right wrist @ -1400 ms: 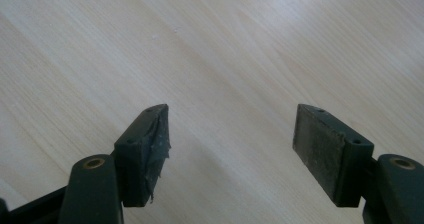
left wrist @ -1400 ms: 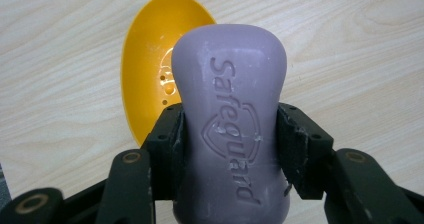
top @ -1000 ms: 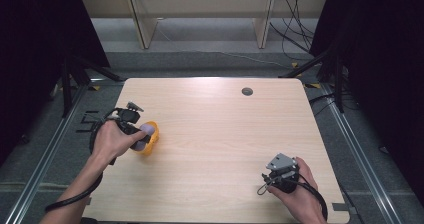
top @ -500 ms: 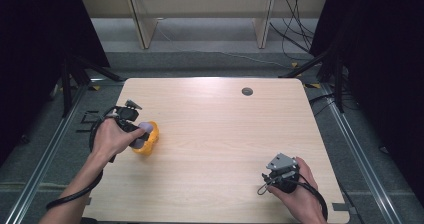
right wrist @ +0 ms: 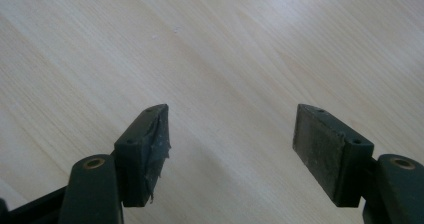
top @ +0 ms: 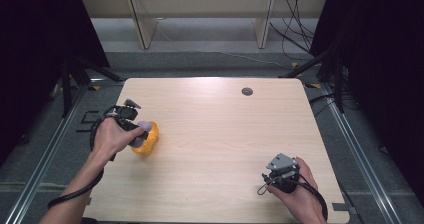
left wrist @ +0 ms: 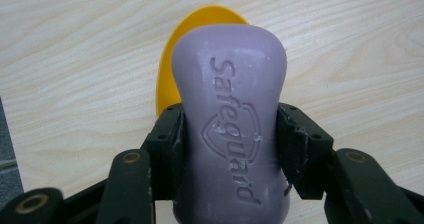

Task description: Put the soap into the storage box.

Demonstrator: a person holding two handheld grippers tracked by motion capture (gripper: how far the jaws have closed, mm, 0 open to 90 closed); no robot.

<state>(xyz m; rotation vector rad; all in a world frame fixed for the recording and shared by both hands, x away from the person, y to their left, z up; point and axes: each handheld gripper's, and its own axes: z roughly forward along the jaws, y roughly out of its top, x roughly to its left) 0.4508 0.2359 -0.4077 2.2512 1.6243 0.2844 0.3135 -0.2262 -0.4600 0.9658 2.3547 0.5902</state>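
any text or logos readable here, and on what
"Safeguard", embossed above a shield outline on the purple soap bar held between the jaws of the left gripper, over the yellow dish.
No other text is readable; the wooden table carries no markings.

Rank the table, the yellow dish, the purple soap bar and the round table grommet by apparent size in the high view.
1. Table, by far the largest.
2. Yellow dish.
3. Purple soap bar and round grommet look about alike; the left gripper and hand hide much of the soap, so I will not rank these two.
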